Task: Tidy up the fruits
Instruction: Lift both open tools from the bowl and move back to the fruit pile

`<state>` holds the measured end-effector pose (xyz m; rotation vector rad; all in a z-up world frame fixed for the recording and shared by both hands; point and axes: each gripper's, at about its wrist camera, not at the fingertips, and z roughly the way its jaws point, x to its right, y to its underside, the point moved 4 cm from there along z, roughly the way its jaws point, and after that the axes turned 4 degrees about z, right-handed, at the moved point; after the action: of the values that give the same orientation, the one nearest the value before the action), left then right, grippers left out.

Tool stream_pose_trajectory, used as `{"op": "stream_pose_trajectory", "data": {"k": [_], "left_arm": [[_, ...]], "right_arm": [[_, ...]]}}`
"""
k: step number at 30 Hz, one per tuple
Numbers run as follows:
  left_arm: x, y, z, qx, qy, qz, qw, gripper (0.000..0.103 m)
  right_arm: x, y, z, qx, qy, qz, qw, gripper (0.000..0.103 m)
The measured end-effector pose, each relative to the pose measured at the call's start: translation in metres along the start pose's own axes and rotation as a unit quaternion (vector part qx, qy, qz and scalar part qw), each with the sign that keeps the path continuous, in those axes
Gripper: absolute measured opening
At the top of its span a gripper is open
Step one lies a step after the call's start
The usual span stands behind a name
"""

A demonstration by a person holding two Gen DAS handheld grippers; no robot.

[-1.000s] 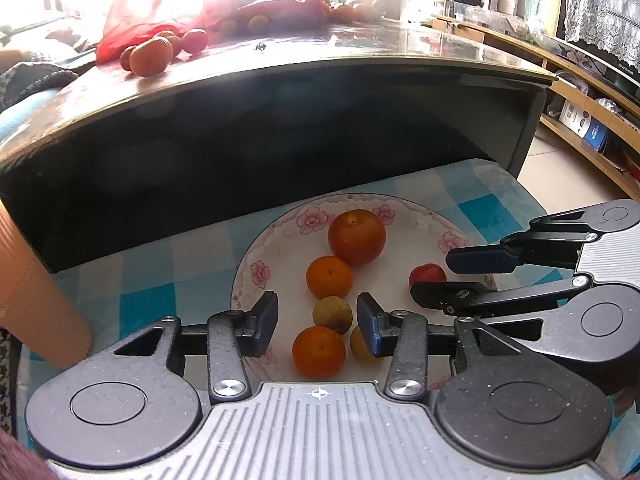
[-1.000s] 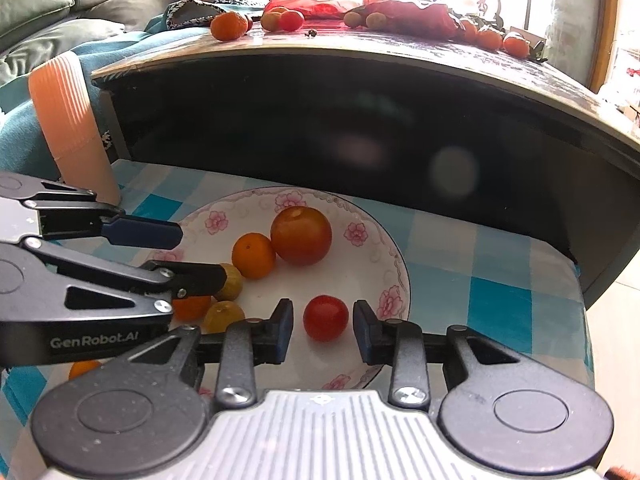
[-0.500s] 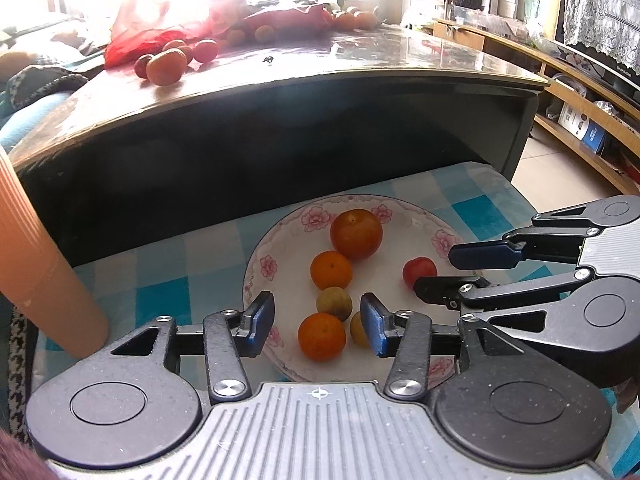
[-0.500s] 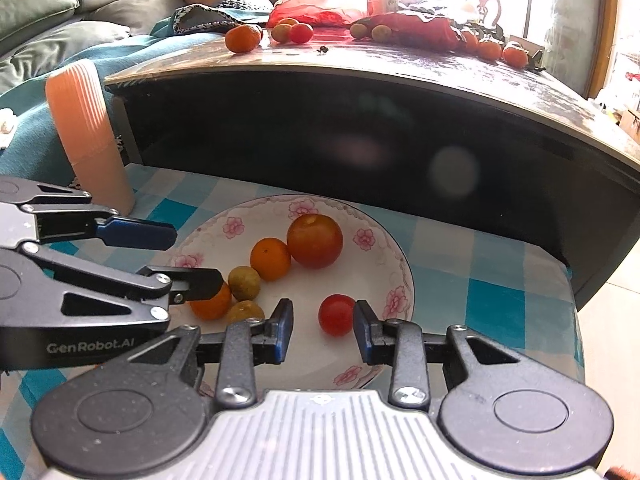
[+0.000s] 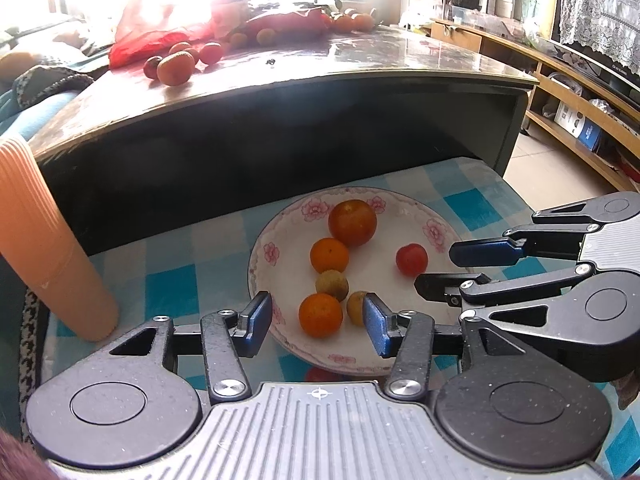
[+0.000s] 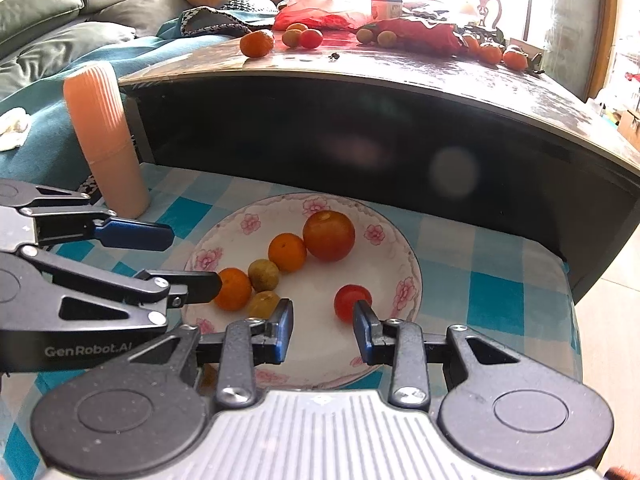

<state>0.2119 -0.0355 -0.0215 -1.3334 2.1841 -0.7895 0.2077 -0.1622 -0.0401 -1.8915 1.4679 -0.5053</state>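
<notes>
A white flowered plate [image 5: 276,256] [image 6: 404,280] on a blue checked cloth holds a large orange-red fruit [image 5: 352,222] [image 6: 329,235], two small oranges [image 5: 329,255] [image 5: 320,315], two small greenish-brown fruits [image 5: 331,285] and a red tomato [image 5: 411,259] [image 6: 352,302]. My left gripper [image 5: 317,323] is open and empty above the plate's near edge. My right gripper [image 6: 322,326] is open and empty, with the tomato just beyond its right finger. More loose fruit [image 5: 175,67] [image 6: 257,43] lies on the dark table behind.
A ribbed orange cup [image 5: 44,236] [image 6: 105,140] stands left of the plate. A dark glossy table [image 5: 360,68] rises behind the cloth, with red bags [image 6: 416,32] on it. A sofa [image 6: 60,20] lies at the far left; shelves [image 5: 580,92] are at the right.
Both grippers have pulled back and risen from the plate, so the plate and fruits look farther off. Nothing on the plate has moved.
</notes>
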Motion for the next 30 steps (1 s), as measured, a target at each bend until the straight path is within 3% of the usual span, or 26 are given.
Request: {"op": "stream_pose_trajectory", "data": {"k": [17,30], "left_arm": [[0.003,0.027,-0.026,-0.024,0.011,0.002,0.9996,0.059],[-0.003,0.05,-0.03,-0.053,0.007,0.009,0.9985,0.059]], "right_arm": [[-0.024,0.025,-0.026,-0.017,-0.014,-0.009,1.0,0.047],[-0.045,0.044,-0.021,-0.043,-0.032,-0.015,0.998,0.047]]}}
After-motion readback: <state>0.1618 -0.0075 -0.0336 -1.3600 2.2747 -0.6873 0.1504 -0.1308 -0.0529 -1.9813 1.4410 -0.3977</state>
